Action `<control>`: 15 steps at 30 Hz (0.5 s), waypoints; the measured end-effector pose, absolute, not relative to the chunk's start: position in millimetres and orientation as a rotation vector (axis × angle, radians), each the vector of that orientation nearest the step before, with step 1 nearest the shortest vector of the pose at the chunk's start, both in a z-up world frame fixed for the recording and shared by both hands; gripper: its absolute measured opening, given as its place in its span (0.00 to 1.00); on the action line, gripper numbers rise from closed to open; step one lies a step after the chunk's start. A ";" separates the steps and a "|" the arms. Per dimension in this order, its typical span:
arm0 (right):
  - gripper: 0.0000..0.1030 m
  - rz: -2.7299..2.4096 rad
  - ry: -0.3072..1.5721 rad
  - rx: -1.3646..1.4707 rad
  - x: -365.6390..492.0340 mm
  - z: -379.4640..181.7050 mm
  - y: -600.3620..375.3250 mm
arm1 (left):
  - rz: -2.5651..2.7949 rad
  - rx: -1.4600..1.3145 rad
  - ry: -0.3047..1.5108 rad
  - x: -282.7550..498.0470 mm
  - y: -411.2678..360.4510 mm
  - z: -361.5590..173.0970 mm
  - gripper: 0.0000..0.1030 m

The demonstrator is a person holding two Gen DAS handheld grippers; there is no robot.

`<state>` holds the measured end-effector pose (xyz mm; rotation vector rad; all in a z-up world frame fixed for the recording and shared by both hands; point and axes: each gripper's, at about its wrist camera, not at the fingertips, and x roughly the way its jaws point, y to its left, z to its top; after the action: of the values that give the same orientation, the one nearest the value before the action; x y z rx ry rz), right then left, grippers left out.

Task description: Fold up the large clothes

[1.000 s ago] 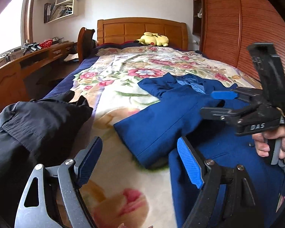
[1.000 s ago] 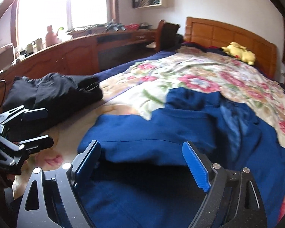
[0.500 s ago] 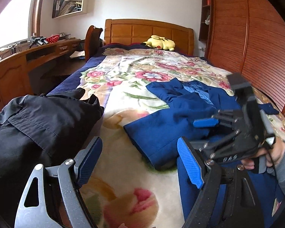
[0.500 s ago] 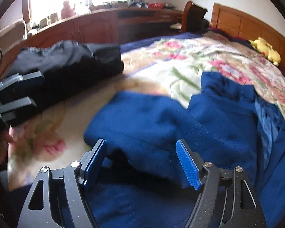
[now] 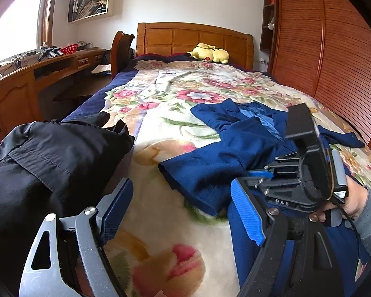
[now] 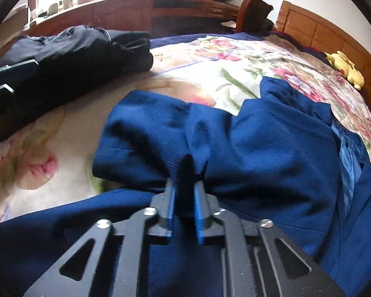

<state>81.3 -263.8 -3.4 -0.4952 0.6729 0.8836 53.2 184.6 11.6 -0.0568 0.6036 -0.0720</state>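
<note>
1. Between the right gripper's (image 6: 184, 195) blue pads a ridge of the blue jacket (image 6: 247, 158) is pinched tight; the fingertips sink into the bunched cloth, so how much fabric they hold is hard to judge.
2. Left gripper (image 5: 179, 212) hangs with its jaws wide apart, nothing between them, over the floral blanket (image 5: 165, 133) near the bed's foot.
3. Jacket lies spread on the blanket's right half; its near hem runs out of both views, and its far side is cut off behind the right gripper's body in the left wrist view.
4. Hand (image 5: 351, 203) gripping the right tool shows only partly, with a grey sleeve.
5. Black garment (image 5: 49, 163) is heaped at the bed's left edge, partly out of frame.
6. Yellow plush toy (image 5: 207, 53) rests by the headboard.
</note>
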 end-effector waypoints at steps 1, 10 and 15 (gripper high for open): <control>0.06 0.878 0.658 -0.475 81.7 0.1 -266.3 | -0.074 -0.057 0.603 53.3 183.9 11.7 0.79; 0.05 0.797 0.582 -0.170 81.5 38.5 -334.2 | -0.126 -0.059 0.594 53.5 167.2 15.5 0.79; 0.05 0.721 0.523 -0.078 74.1 57.5 -377.6 | -0.154 -0.040 0.584 52.4 152.7 18.0 0.79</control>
<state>74.1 -377.6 57.5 -0.0775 0.5230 0.7208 52.4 152.7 18.0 -0.0403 0.5838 -0.1535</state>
